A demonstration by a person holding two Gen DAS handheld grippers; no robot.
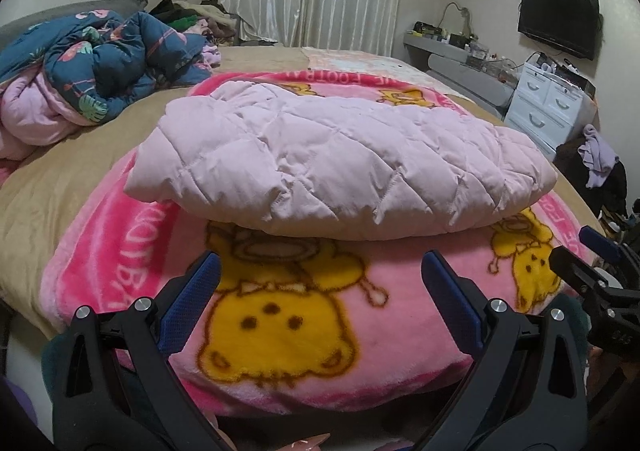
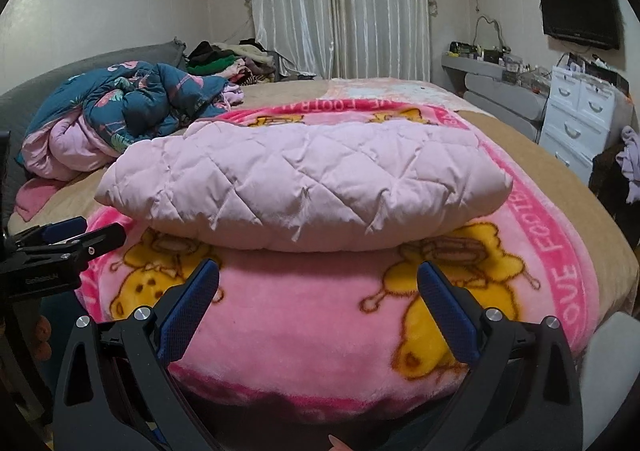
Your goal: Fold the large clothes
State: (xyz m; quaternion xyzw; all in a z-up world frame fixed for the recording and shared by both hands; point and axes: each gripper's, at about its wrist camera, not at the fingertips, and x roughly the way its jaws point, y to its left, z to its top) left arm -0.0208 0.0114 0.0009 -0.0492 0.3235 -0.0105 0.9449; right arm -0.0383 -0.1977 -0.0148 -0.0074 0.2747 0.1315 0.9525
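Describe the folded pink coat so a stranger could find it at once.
Start at the bed and find the bright pink cartoon blanket on its near end. The pale pink quilted coat lies folded on it, plain with diamond stitching, unlike the crumpled blue flamingo-print comforter by the headboard.

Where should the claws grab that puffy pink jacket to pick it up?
Probably the thick rounded front edge of the pink jacket, coming in low from the near side. It lies folded flat on the blanket with that edge bulging toward both open claws, left claw and right claw, so each could pinch all layers near an end.
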